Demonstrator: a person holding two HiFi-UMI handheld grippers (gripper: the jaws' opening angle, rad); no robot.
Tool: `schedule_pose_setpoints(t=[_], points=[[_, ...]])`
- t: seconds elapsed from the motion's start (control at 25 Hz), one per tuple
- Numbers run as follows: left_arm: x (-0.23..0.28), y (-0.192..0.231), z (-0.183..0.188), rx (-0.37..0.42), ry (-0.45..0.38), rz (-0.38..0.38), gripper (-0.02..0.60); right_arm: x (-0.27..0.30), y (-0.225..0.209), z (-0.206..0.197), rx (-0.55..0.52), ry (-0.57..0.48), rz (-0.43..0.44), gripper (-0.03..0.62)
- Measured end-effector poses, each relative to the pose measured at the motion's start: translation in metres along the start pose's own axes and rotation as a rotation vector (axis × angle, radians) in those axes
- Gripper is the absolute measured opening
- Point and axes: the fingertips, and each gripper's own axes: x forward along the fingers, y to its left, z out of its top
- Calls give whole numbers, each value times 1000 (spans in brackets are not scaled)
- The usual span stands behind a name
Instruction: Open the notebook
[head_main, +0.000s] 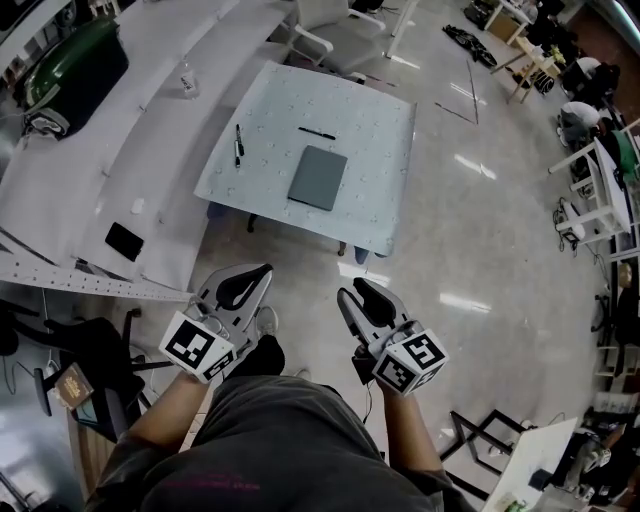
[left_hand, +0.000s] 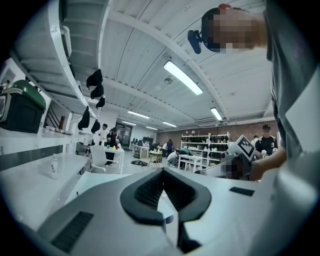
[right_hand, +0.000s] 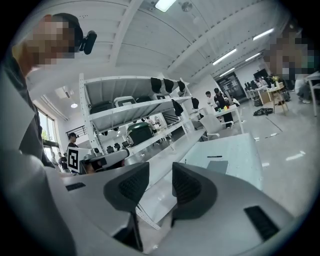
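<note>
While left gripper (head_main: 260, 273) jaws meet, right gripper (head_main: 356, 289) jaws part slightly

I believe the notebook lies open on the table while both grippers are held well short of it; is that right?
Not quite. The notebook lies closed on the table, grey cover up, as the head view shows. The rest holds: the left gripper and the right gripper are both held well short of it.
</note>
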Motion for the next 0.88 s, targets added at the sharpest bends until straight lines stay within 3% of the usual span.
schedule_pose_setpoints(t=[0.48, 0.88], points=[[29, 91, 14, -19, 5, -53, 0, 84, -11, 28, 6, 12, -57, 126], [39, 142, 16, -27, 8, -67, 0, 135, -14, 43, 9, 18, -75, 126]])
